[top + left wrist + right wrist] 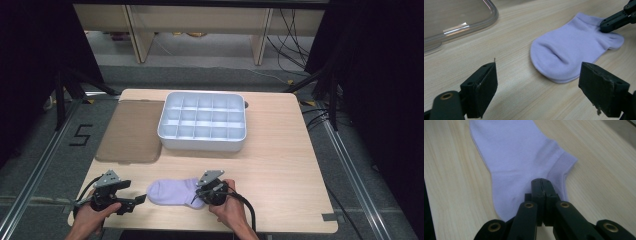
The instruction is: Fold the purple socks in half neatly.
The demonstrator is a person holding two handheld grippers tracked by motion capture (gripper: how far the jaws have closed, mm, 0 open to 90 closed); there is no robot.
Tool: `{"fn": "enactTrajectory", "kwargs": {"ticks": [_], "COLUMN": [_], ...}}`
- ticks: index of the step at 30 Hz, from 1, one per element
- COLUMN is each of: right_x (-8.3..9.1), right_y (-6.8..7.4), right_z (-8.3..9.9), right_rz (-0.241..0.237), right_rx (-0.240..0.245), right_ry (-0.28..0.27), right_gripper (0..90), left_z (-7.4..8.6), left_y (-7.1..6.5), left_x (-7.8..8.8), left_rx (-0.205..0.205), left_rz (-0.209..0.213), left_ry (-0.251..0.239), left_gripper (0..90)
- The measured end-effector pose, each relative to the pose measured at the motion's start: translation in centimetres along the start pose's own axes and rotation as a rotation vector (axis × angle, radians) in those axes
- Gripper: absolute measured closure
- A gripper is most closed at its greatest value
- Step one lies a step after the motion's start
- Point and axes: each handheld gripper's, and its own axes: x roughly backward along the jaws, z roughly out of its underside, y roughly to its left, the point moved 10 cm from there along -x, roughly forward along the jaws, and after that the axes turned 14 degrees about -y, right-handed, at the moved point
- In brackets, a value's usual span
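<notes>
Pale wooden table [280, 165], grey floor [370, 165].

One mark readable: a black "5" [80, 135], taped on the grey floor [30, 150] left of the table [280, 160], seen in the high view. Angular strokes, built from straight strips. Nothing else legible anywhere: no print on the sock [172, 192], none on the tray [202, 142], none on the mat [131, 131], none on the jaws in either gripper view.
</notes>
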Motion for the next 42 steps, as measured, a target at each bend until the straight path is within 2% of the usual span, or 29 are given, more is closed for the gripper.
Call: {"fn": "enactTrajectory", "kwargs": {"ticks": [8, 9, 11, 12, 13, 15, 17, 18, 20, 21, 22, 23, 24, 25, 26, 28, 30, 33, 35, 36, 37, 38, 39, 40, 41, 42], "right_x": [2.1, 2.7, 3.0, 3.3, 3.8, 3.9, 4.4, 4.4, 4.4, 4.4, 4.4, 4.4, 4.5, 4.5, 4.5, 4.6, 4.8, 4.9, 5.1, 5.4, 5.3, 5.5, 5.4, 5.3, 5.4, 5.4], "right_y": [-1.3, -1.6, -1.8, -2.0, -2.4, -2.5, -2.8, -2.8, -3.0, -3.1, -3.1, -3.1, -3.0, -3.0, -3.0, -3.2, -3.1, -3.3, -3.3, -3.3, -3.3, -3.4, -3.3, -3.5, -3.5, -3.5], "right_z": [1.5, 1.8, 2.0, 2.2, 2.5, 2.6, 2.9, 2.9, 3.0, 3.0, 3.0, 3.1, 3.1, 3.1, 3.1, 3.3, 3.3, 3.4, 3.6, 3.7, 3.7, 3.8, 3.8, 3.7, 3.8, 3.8], "right_rz": [0.018, 0.029, 0.025, 0.026, 0.05, 0.055, 0.053, 0.053, 0.055, 0.055, 0.055, 0.061, 0.048, 0.048, 0.047, 0.066, 0.053, 0.072, 0.062, 0.076, 0.078, 0.079, 0.066, 0.071, 0.074, 0.073], "right_rx": [-0.002, -0.02, -0.016, -0.014, -0.033, -0.039, -0.034, -0.034, -0.017, -0.016, -0.016, -0.017, -0.019, -0.019, -0.019, -0.025, -0.024, -0.031, -0.026, -0.041, -0.048, -0.049, -0.056, -0.035, -0.041, -0.042], "right_ry": [0.014, 0.005, 0.014, 0.014, 0.02, 0.009, 0.023, 0.023, 0.022, 0.006, 0.006, 0.008, 0.02, 0.02, 0.02, 0.032, 0.024, 0.016, 0.022, 0.029, 0.015, 0.031, 0.017, 0.008, 0.009, 0.009], "right_gripper": [90.0, 90.0, 90.0, 90.0, 90.0, 90.0, 90.0, 90.0, 90.0, 90.0, 90.0, 90.0, 90.0, 90.0, 90.0, 90.0, 90.0, 90.0, 90.0, 90.0, 90.0, 90.0, 90.0, 90.0, 90.0, 90.0], "left_z": [0.2, 0.2, 0.2, 0.3, 0.2, 0.2, 0.2, 0.2, 0.1, 0.1, 0.1, 0.0, -0.1, -0.1, 0.0, 0.0, 0.0, -0.1, -0.1, 0.0, 0.0, 0.1, 0.2, 0.1, 0.2, 0.1], "left_y": [-0.3, -0.7, -0.9, -1.0, -1.4, -1.6, -2.6, -2.6, -3.1, -3.4, -3.4, -3.5, -3.8, -3.8, -3.8, -4.2, -4.5, -4.8, -5.4, -5.3, -5.5, -5.6, -5.6, -5.8, -5.7, -5.6], "left_x": [-0.3, -0.4, -0.5, -0.6, -0.9, -1.1, -1.7, -1.7, -2.2, -2.6, -2.6, -3.0, -3.4, -3.4, -3.8, -4.3, -4.7, -5.2, -5.7, -5.8, -5.9, -6.1, -6.2, -6.5, -6.6, -6.7], "left_rx": [0.0, -0.008, -0.01, -0.027, -0.014, -0.009, -0.01, -0.01, -0.024, -0.047, -0.047, -0.065, -0.039, -0.039, -0.07, -0.059, -0.063, -0.109, -0.1, -0.14, -0.142, -0.146, -0.156, -0.162, -0.175, -0.208], "left_rz": [-0.007, 0.011, 0.018, 0.027, 0.035, 0.04, 0.059, 0.059, 0.077, 0.089, 0.089, 0.089, 0.086, 0.086, 0.092, 0.093, 0.094, 0.115, 0.11, 0.121, 0.122, 0.112, 0.115, 0.113, 0.109, 0.108], "left_ry": [0.003, 0.009, 0.011, 0.02, 0.024, 0.02, 0.021, 0.021, 0.024, 0.046, 0.046, 0.06, 0.038, 0.038, 0.068, 0.064, 0.079, 0.099, 0.097, 0.121, 0.127, 0.138, 0.144, 0.134, 0.144, 0.14], "left_gripper": [14.9, 15.2, 15.4, 15.4, 17.3, 18.1, 20.8, 21.2, 21.9, 23.4, 23.9, 25.2, 26.6, 26.9, 26.9, 29.9, 30.4, 34.1, 35.7, 36.2, 36.4, 36.7, 37.9, 39.1, 41.2, 46.5]}}
